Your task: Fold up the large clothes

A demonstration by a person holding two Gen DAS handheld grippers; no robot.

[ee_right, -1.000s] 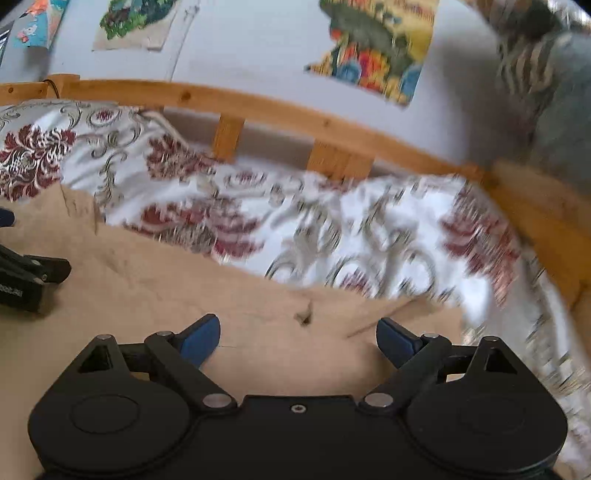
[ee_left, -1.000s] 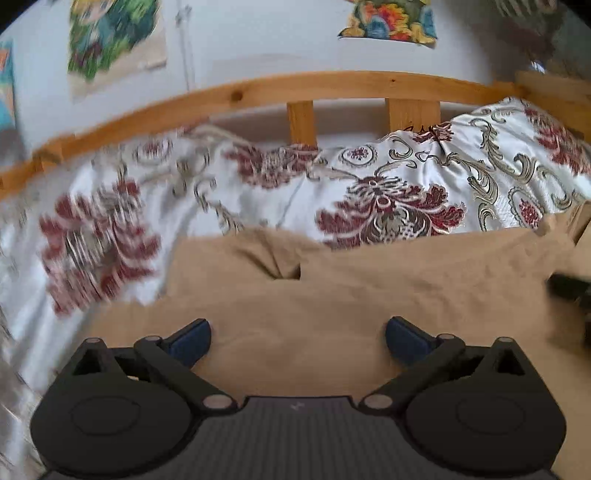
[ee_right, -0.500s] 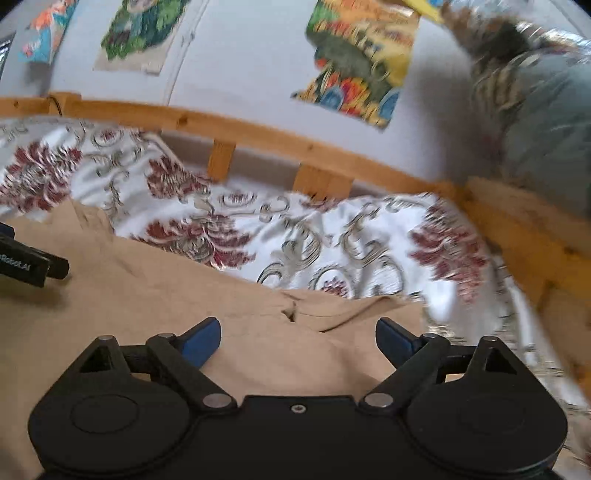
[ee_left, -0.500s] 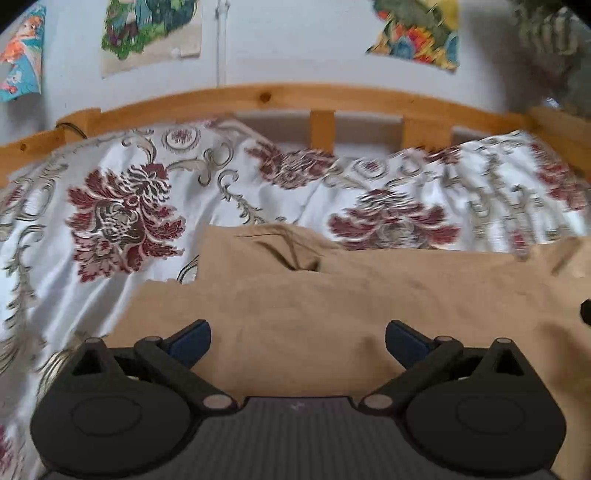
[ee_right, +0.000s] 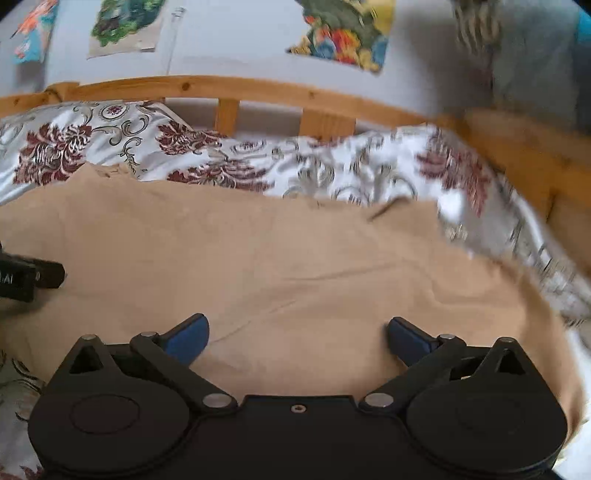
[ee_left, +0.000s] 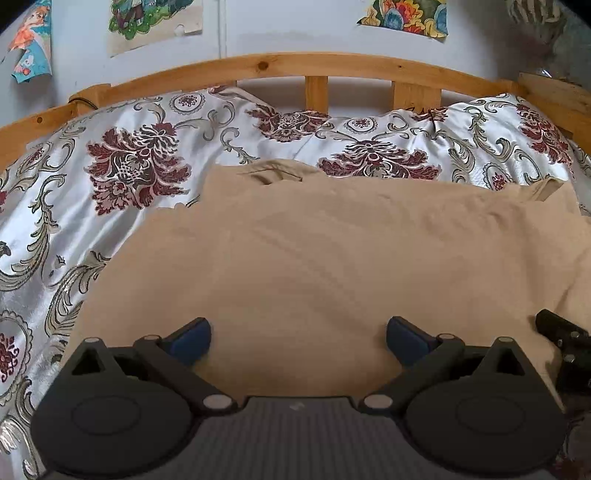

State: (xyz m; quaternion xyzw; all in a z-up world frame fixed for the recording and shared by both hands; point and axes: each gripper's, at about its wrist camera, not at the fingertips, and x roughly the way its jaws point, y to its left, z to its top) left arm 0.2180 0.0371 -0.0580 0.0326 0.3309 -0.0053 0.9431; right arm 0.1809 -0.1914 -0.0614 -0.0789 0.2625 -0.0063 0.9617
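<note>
Tan garment [ee_left: 332, 266]: large, plain, matte cloth, spread mostly flat with soft creases; fills centre and lower right of the left wrist view, centre and left of the right wrist view [ee_right: 258, 266]; a small raised fold at its upper left edge, far edge roughly straight

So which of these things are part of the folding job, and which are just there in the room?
Part of the job:
- tan garment
- left gripper, jaws open
- right gripper, jaws opening, nothing gripped

Just there:
- floral bedspread
- wooden bed rail
- wall pictures
</note>
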